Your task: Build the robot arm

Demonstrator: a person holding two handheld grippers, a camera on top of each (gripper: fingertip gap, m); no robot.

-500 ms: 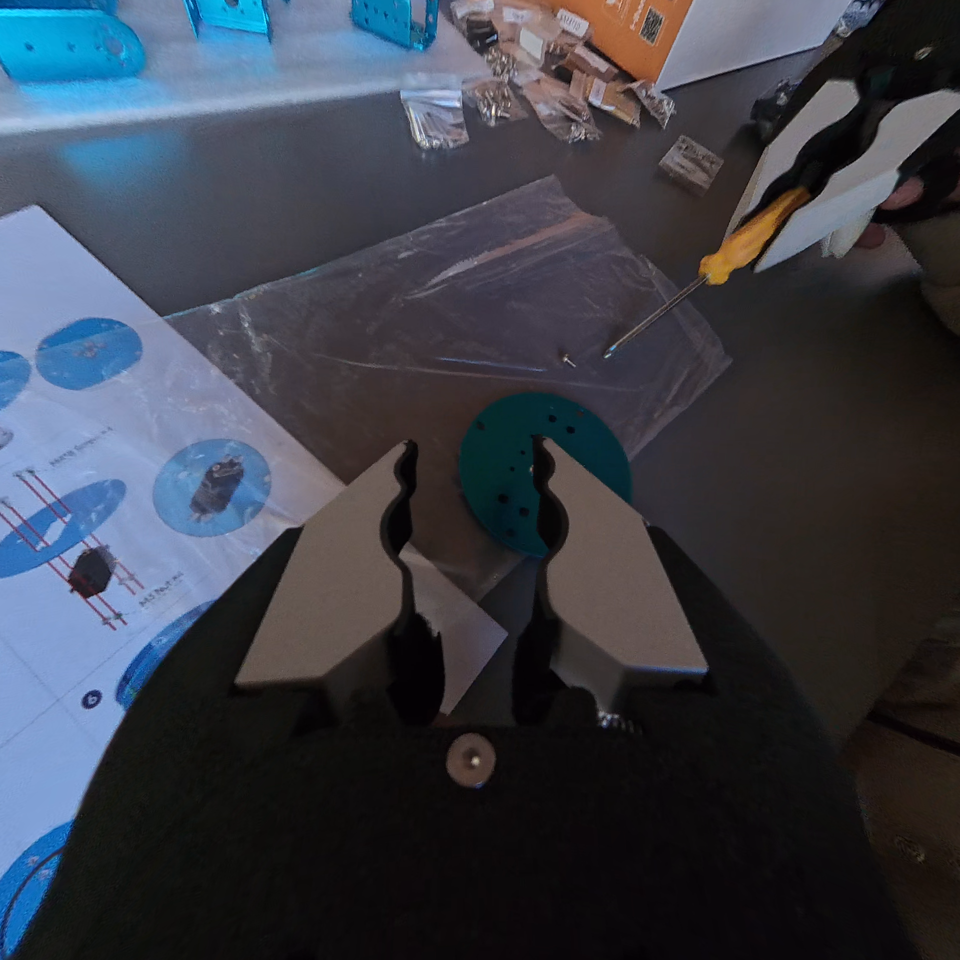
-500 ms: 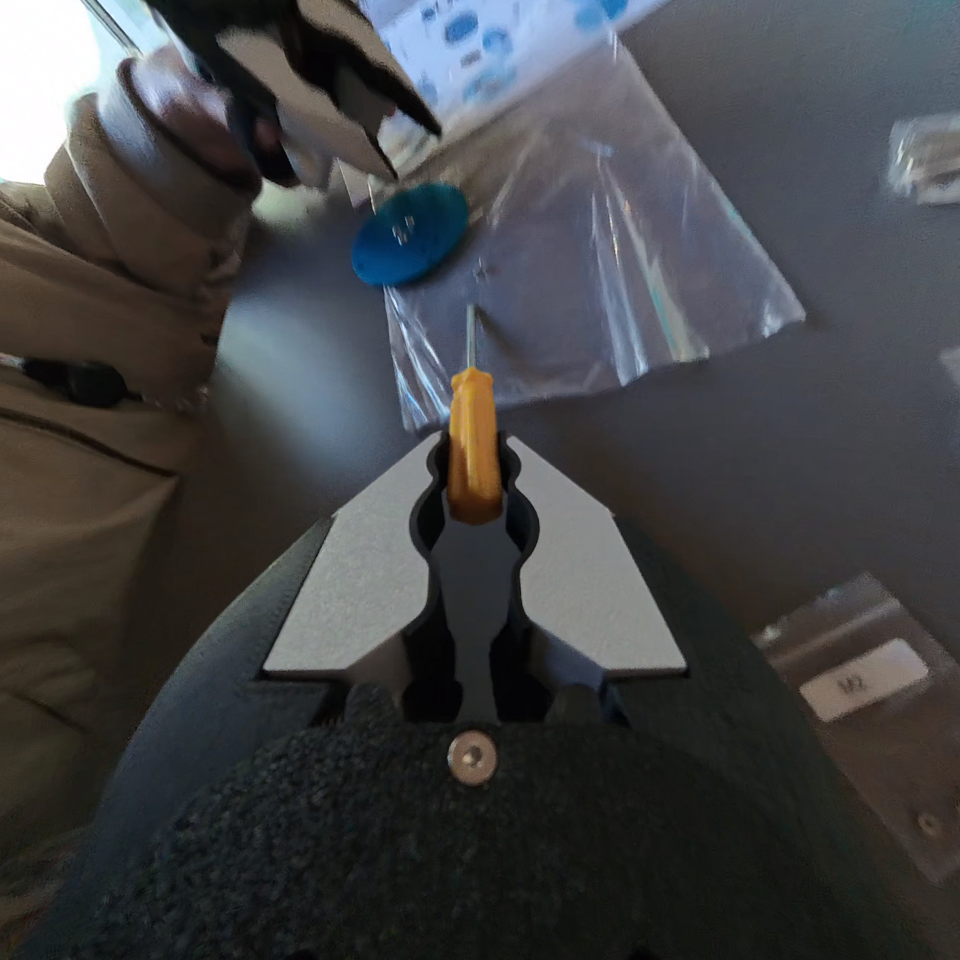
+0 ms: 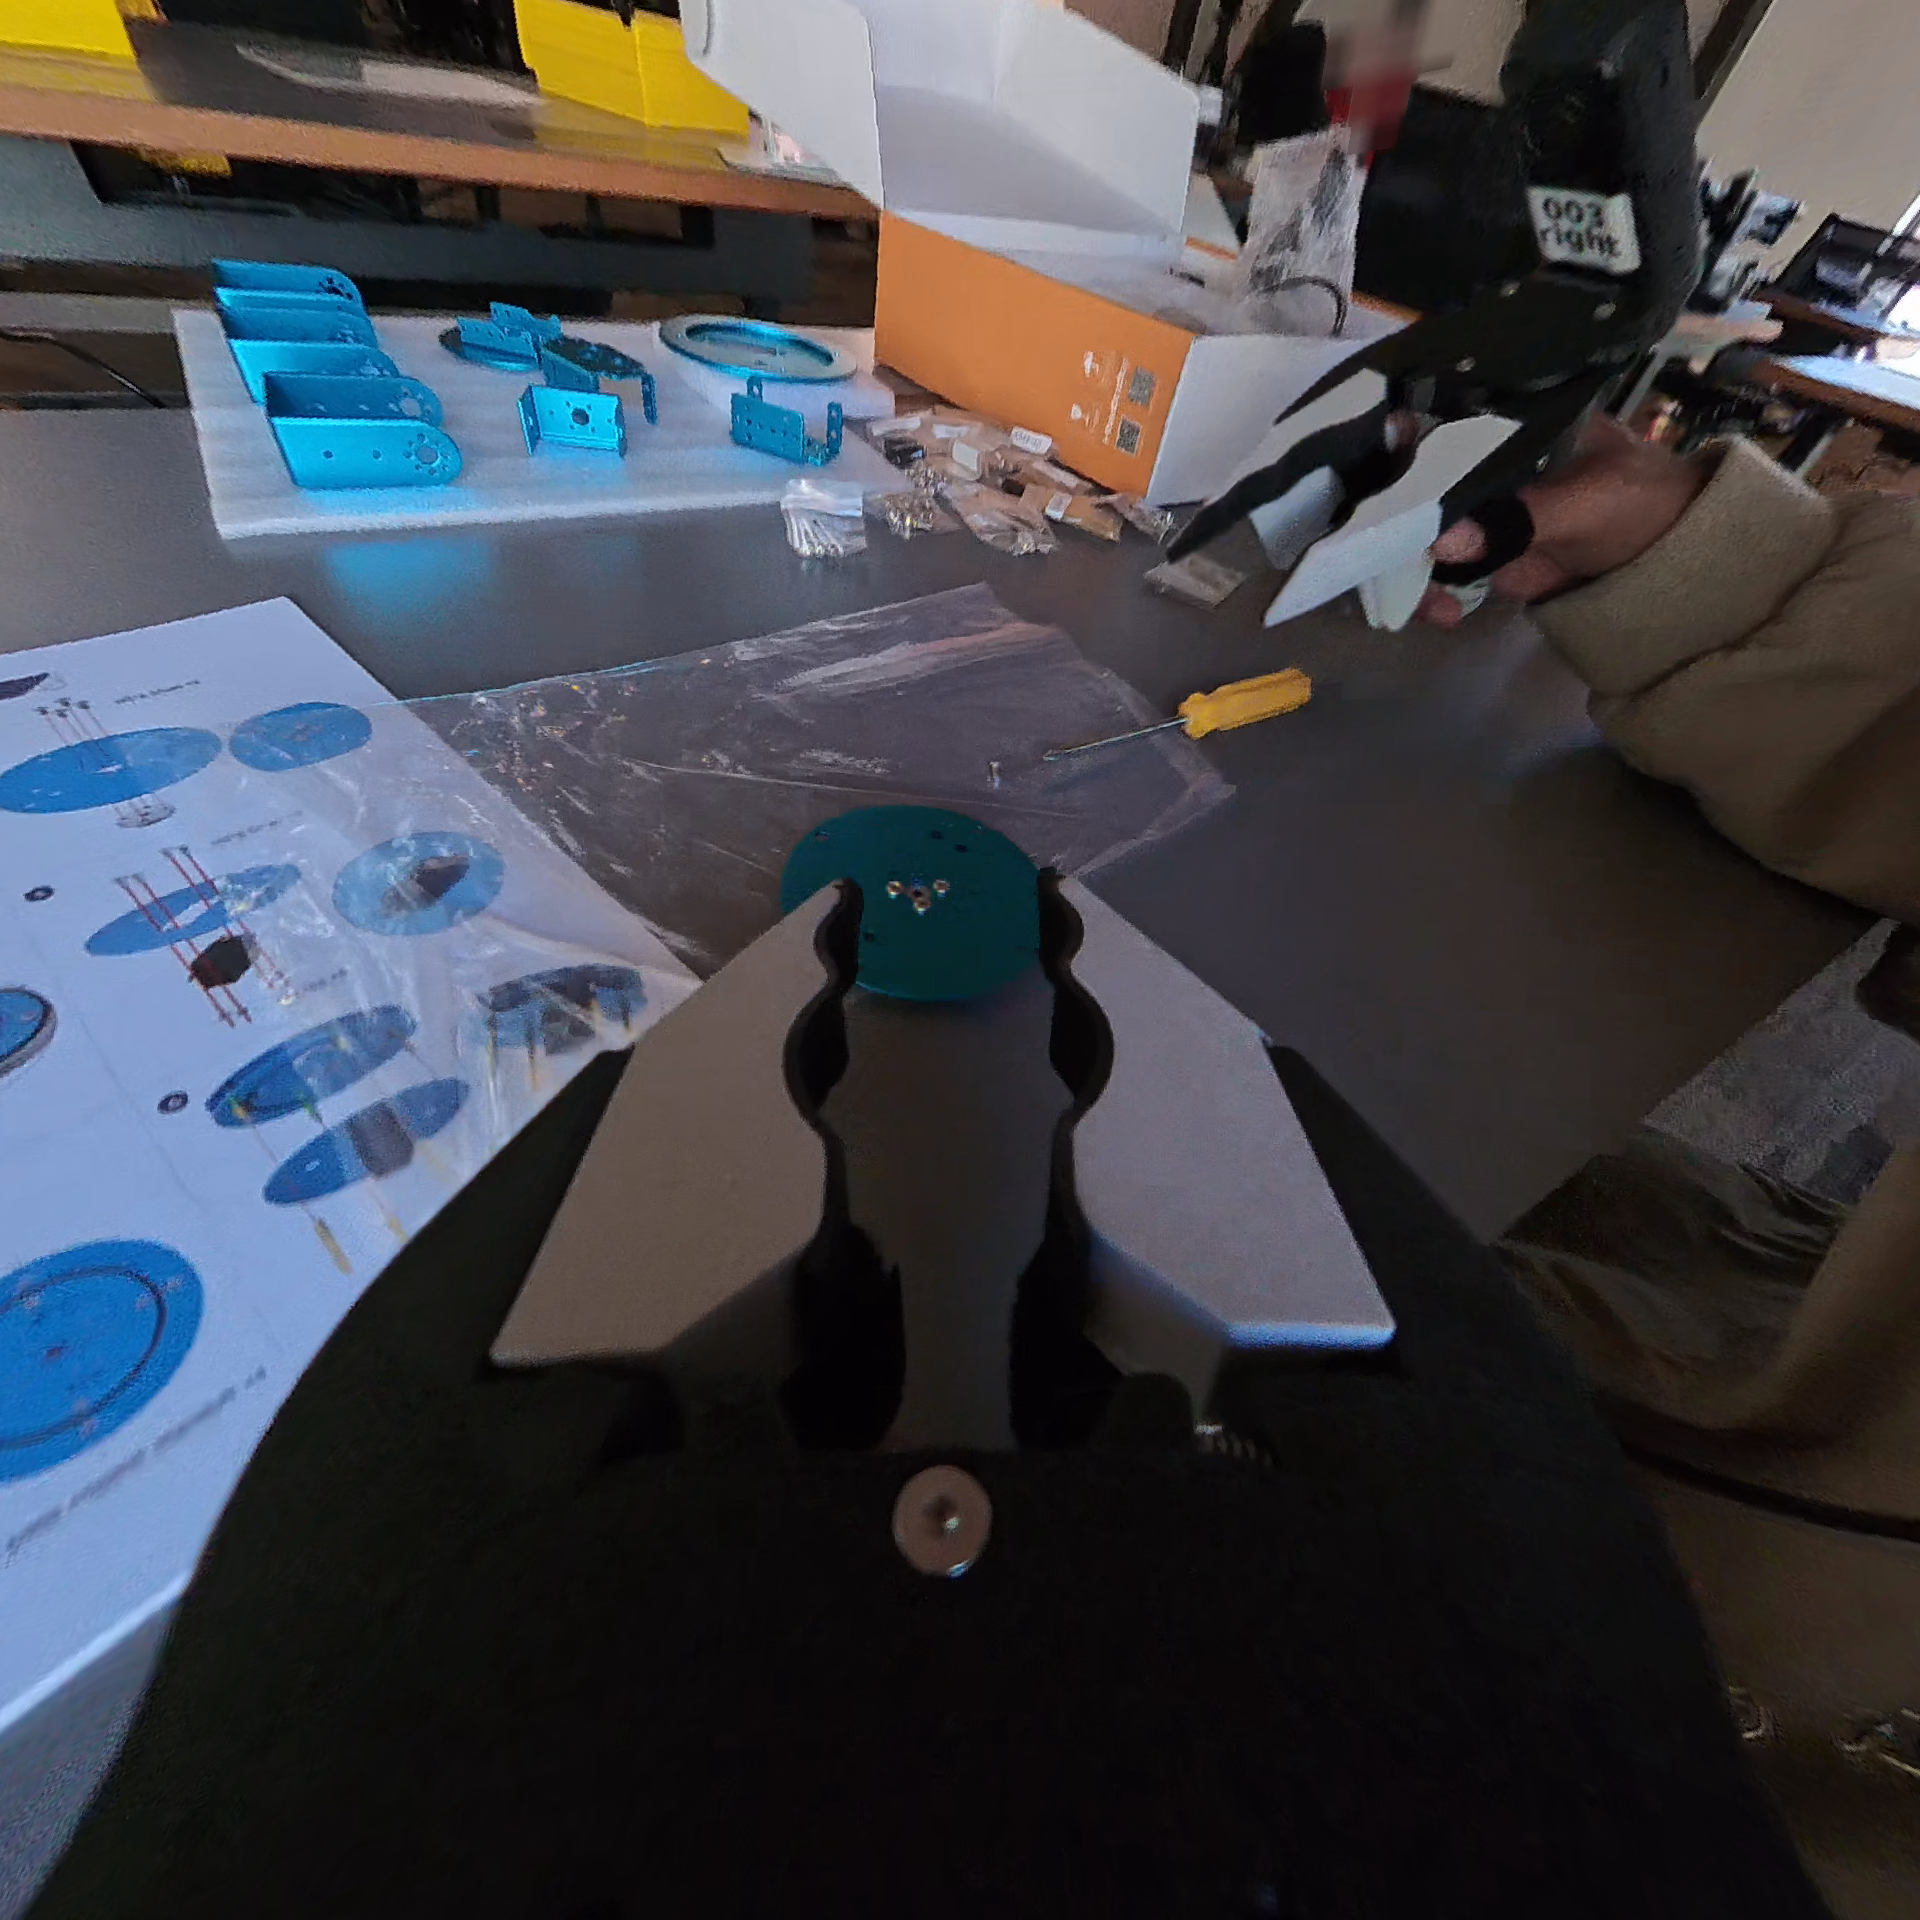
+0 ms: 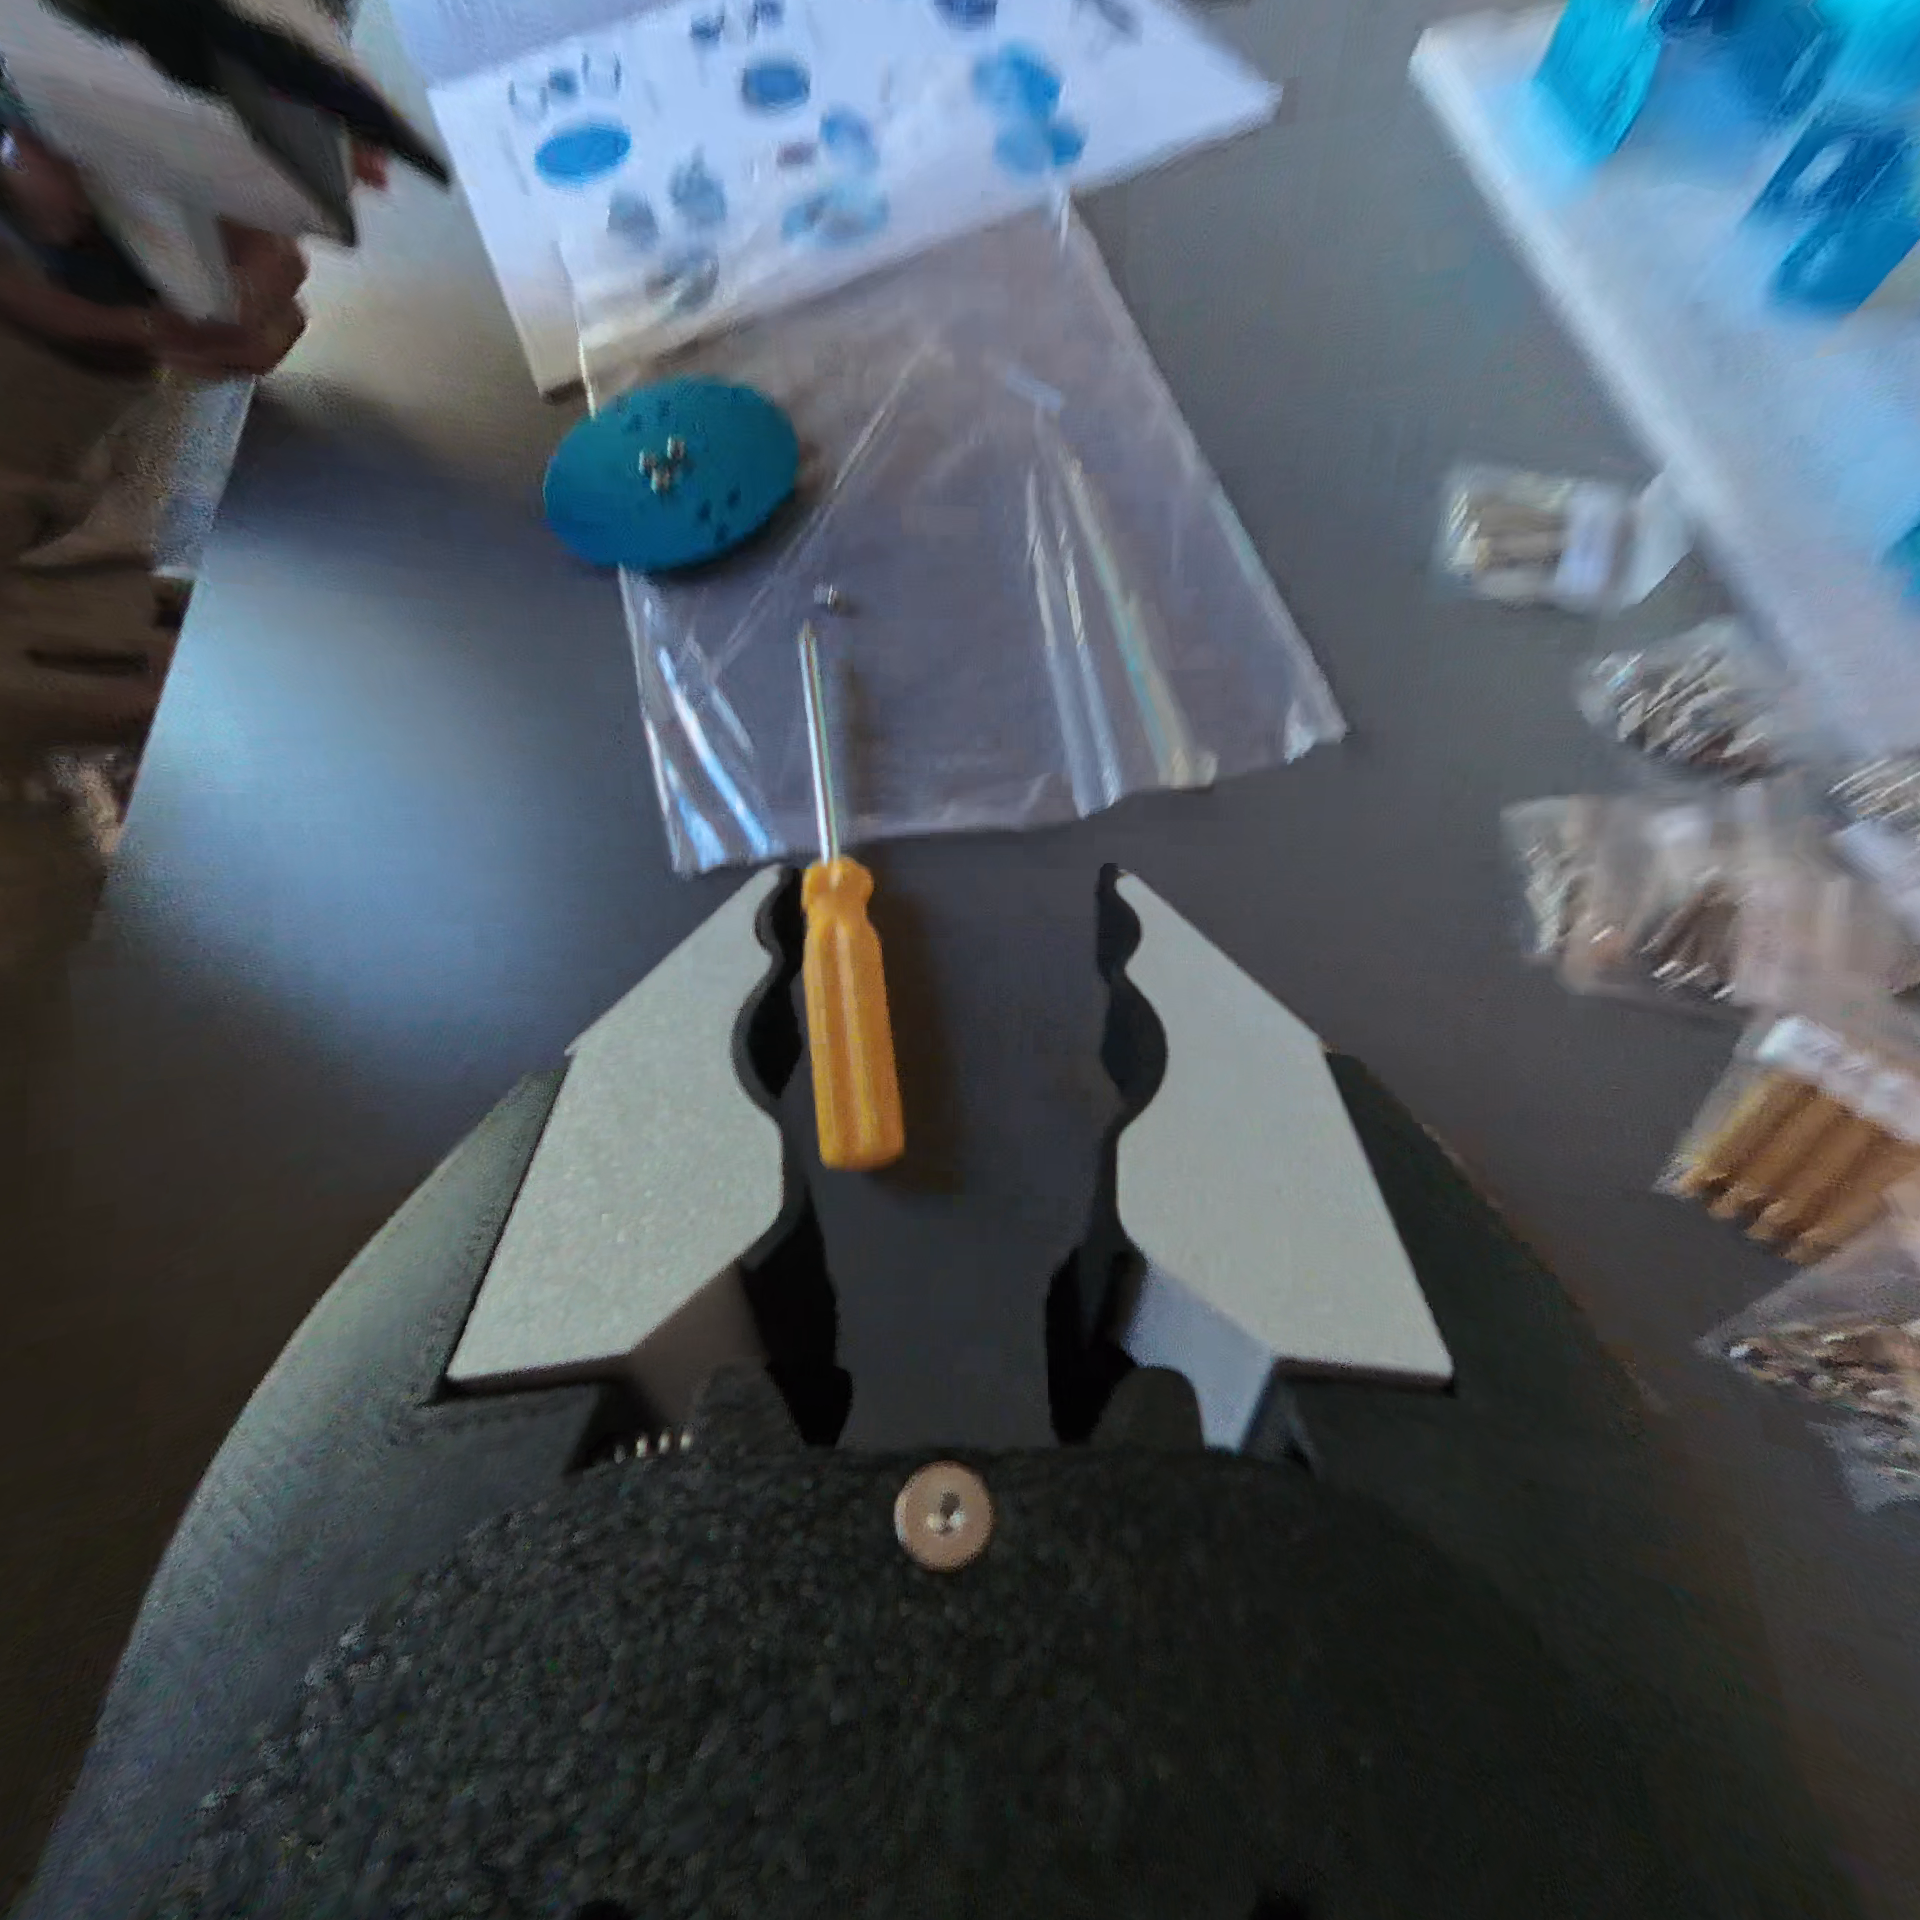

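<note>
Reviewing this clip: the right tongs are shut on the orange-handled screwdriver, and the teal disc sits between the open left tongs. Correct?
Not quite. The right tongs are open; the screwdriver lies loose on the table, as the right wrist view shows. The teal disc does sit between the open left tongs.

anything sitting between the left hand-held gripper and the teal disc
Nothing visible does. The left hand-held gripper is open, and the teal disc lies just past its fingertips with only bare table between them.

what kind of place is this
Probably a workshop bench for building a robot kit: blue brackets laid out, screw bags, an assembly sheet and a screwdriver on the table.
</note>
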